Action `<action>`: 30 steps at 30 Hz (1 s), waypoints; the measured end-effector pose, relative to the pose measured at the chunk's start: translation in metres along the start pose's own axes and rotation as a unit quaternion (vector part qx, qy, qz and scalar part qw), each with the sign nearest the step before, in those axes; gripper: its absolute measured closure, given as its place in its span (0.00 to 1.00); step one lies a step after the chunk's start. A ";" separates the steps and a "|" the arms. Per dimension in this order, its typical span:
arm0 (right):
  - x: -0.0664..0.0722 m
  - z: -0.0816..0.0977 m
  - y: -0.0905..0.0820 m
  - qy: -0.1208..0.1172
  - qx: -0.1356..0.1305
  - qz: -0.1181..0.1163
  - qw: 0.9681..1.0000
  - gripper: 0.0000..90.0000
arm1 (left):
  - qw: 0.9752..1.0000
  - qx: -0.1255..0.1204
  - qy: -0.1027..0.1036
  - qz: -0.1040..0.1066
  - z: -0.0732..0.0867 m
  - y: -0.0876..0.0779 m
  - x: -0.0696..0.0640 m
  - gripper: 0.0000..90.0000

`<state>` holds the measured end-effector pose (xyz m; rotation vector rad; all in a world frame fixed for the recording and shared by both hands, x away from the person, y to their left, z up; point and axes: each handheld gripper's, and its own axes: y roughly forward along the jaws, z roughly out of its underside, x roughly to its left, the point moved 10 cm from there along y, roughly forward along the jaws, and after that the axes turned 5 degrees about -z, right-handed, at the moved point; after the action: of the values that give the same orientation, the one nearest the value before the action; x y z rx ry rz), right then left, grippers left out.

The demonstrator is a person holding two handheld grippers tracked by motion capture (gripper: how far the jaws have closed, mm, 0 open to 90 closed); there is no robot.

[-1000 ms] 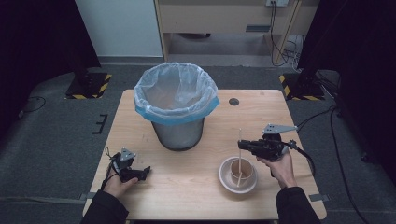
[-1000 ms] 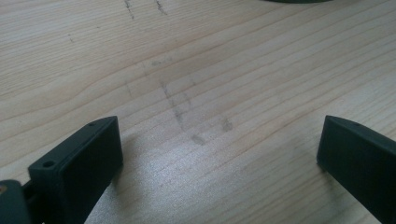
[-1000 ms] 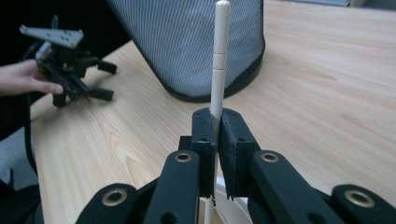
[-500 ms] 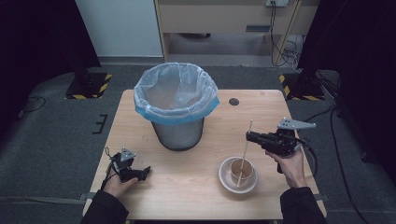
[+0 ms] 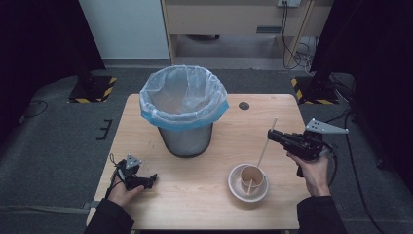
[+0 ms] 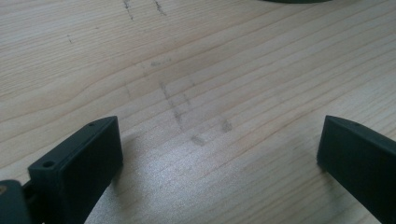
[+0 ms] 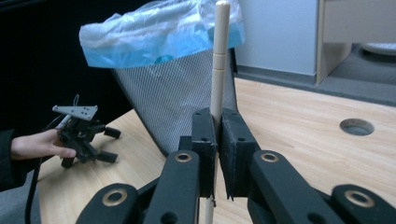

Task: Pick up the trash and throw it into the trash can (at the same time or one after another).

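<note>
My right gripper [image 5: 271, 136] [image 7: 217, 154] is shut on a thin wooden chopstick [image 5: 266, 143] [image 7: 218, 60], which it holds up above the right part of the table, slanting down toward a bowl. The white bowl [image 5: 234, 185] holds a brown paper cup [image 5: 253, 176] with another stick [image 5: 250, 185] lying in it. A mesh waste bin [image 5: 185, 139] [image 7: 177, 100] lined with a blue-rimmed plastic bag stands at the table's middle. My left gripper [image 5: 152, 180] [image 6: 219, 154] rests open on the wood at the front left, nothing between its jaws.
The light wooden table [image 5: 141, 122] has a round cable hole [image 5: 244, 106] [image 7: 357, 126] behind the right gripper. Dark floor and black stands with striped bases surround the table. A pale cabinet stands beyond the far edge.
My right gripper has lifted the chopstick out of the cup and drawn it up and to the right. The left gripper has stayed where it was.
</note>
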<state>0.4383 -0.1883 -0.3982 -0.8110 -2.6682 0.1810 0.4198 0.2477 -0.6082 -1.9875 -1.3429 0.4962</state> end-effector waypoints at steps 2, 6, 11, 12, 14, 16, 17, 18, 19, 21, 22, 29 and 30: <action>-0.001 -0.003 -0.002 -0.002 -0.007 0.005 1.000 0.94 | 1.000 0.000 0.000 0.000 0.000 0.000 0.000 0.00; -0.002 -0.011 -0.004 -0.005 -0.026 0.014 1.000 0.94 | 1.000 0.000 0.000 0.000 0.000 0.000 0.000 0.00; -0.004 -0.023 -0.009 -0.011 -0.052 0.028 0.998 0.94 | 1.000 0.000 0.000 0.000 0.000 0.000 0.000 0.00; -0.004 -0.026 -0.009 -0.011 -0.058 0.030 0.998 0.94 | 1.000 0.000 0.000 0.000 0.000 0.000 0.000 0.00; -0.003 -0.032 -0.011 -0.013 -0.071 0.031 0.997 0.95 | 1.000 0.000 0.000 0.000 0.000 0.000 0.000 0.00; -0.001 -0.039 -0.011 -0.014 -0.083 0.030 0.996 0.94 | 1.000 0.000 0.000 0.000 0.000 0.000 0.000 0.00; -0.001 -0.039 -0.011 -0.014 -0.083 0.030 0.996 0.94 | 1.000 0.000 0.000 0.000 0.000 0.000 0.000 0.00; 0.000 -0.042 -0.010 -0.014 -0.089 0.029 0.995 0.94 | 1.000 0.000 0.000 0.000 0.000 0.000 0.000 0.00; 0.000 -0.045 -0.010 -0.015 -0.094 0.030 0.995 0.95 | 1.000 0.000 0.000 0.000 0.000 0.000 0.000 0.00; 0.002 -0.055 -0.006 -0.014 -0.113 0.031 0.993 0.95 | 1.000 0.000 0.000 0.000 0.000 0.000 0.000 0.00; 0.002 -0.055 -0.006 -0.014 -0.113 0.031 0.993 0.95 | 1.000 0.000 0.000 0.000 0.000 0.000 0.000 0.00; 0.004 -0.076 -0.002 -0.014 -0.139 0.032 0.990 0.95 | 1.000 0.000 0.000 0.000 0.000 0.000 0.000 0.00; 0.005 -0.080 -0.002 -0.016 -0.143 0.032 0.989 0.95 | 1.000 0.000 0.000 0.000 0.000 0.000 0.000 0.00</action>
<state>0.4624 -0.1855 -0.3218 -0.9883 -2.7364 -0.1789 0.4198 0.2477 -0.6082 -1.9874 -1.3429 0.4960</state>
